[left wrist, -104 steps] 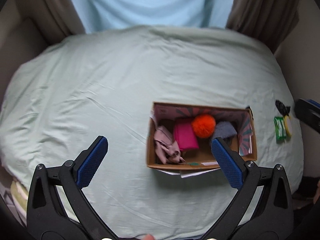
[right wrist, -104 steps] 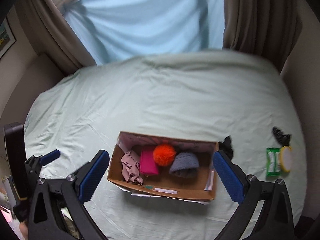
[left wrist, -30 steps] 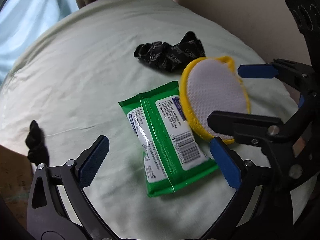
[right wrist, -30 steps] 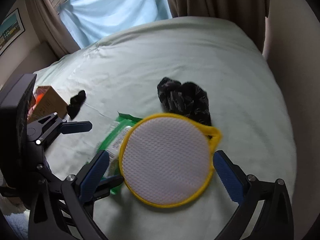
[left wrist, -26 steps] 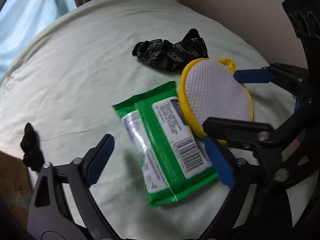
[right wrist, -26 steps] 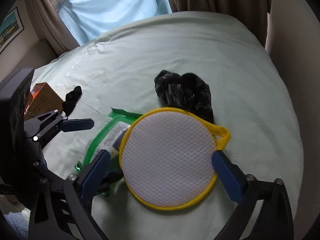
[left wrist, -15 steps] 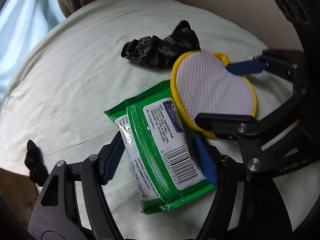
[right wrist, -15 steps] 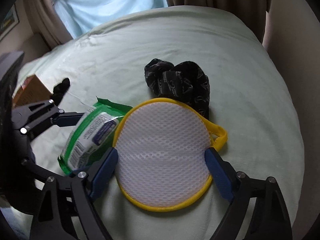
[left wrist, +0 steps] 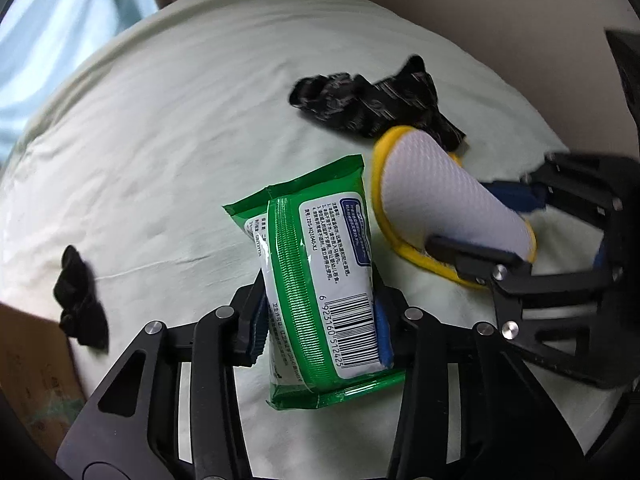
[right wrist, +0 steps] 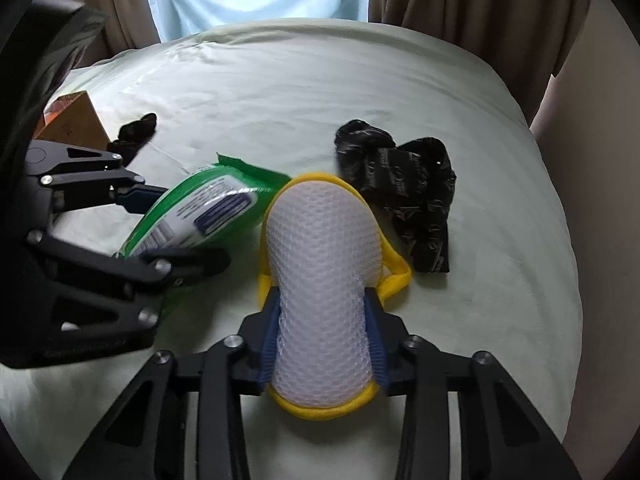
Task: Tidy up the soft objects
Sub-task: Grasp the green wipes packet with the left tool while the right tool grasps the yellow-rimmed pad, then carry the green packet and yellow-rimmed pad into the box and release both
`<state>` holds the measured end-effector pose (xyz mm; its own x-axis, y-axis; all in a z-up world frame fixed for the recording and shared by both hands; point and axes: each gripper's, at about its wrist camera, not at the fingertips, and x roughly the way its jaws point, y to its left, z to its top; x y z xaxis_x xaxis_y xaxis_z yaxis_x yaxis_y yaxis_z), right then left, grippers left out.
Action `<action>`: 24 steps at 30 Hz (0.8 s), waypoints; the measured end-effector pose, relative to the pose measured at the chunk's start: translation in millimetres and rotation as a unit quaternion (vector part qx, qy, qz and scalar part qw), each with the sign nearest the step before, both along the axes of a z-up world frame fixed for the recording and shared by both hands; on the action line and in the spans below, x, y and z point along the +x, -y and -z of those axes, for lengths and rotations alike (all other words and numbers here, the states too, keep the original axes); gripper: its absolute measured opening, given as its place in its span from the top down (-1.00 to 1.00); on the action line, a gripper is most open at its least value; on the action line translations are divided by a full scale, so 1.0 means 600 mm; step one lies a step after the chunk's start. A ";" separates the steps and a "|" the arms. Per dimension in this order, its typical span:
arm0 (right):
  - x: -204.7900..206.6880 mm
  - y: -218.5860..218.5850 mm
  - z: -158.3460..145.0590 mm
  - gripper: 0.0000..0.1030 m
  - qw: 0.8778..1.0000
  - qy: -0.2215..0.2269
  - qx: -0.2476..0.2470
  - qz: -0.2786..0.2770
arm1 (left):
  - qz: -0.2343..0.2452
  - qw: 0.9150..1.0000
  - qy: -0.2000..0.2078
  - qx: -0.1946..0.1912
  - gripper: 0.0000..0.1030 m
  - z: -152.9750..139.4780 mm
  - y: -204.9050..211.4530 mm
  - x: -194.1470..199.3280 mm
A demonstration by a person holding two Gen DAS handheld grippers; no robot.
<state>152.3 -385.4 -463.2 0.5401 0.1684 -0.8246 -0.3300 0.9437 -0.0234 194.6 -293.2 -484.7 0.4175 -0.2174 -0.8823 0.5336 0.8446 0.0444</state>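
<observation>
My left gripper [left wrist: 320, 330] is shut on a green pack of wet wipes [left wrist: 320, 280], squeezing its near end; the pack also shows in the right wrist view [right wrist: 200, 208]. My right gripper [right wrist: 322, 346] is shut on a round white mesh sponge with a yellow rim [right wrist: 324, 272], bending it into a curve; it also shows in the left wrist view [left wrist: 448, 200]. Both lie at the right side of the pale green bed [right wrist: 280, 92]. The cardboard box [right wrist: 74, 120] stands to the left.
A crumpled black patterned cloth [right wrist: 404, 184] lies just beyond the sponge, also in the left wrist view [left wrist: 372, 100]. A small black item [left wrist: 78, 292] lies beside the box corner [left wrist: 28, 360]. Curtains and a wall close off the bed's far and right sides.
Both grippers moved from over the box to the bed's right side, came down over the wipes and the sponge, and closed on them. The sponge is now bent and the pack tilted.
</observation>
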 end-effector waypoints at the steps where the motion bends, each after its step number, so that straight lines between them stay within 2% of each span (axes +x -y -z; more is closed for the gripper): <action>1: -0.002 0.000 -0.004 0.35 1.000 -0.001 0.006 0.005 | -0.003 1.000 0.001 -0.002 0.27 -0.005 -0.003 -0.001; 5: -0.016 -0.004 -0.030 0.35 0.999 -0.002 0.024 0.024 | -0.007 1.000 0.012 -0.009 0.27 -0.036 -0.014 -0.007; 10: -0.037 -0.002 -0.098 0.35 0.998 0.007 0.037 0.056 | -0.014 0.999 0.019 -0.028 0.27 -0.098 -0.026 -0.018; 18: -0.072 -0.016 -0.262 0.35 0.993 0.042 0.050 0.101 | -0.020 0.997 0.053 -0.056 0.27 -0.257 -0.059 -0.051; 24: -0.104 -0.063 -0.388 0.35 0.988 0.066 0.061 0.128 | -0.045 0.994 0.067 -0.080 0.27 -0.386 -0.129 -0.079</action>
<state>89.7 -347.4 -230.6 0.6796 0.1059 -0.7259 -0.0824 0.9943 0.0680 147.4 -215.6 -253.1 0.5535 -0.3069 -0.7743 0.4546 0.8902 -0.0279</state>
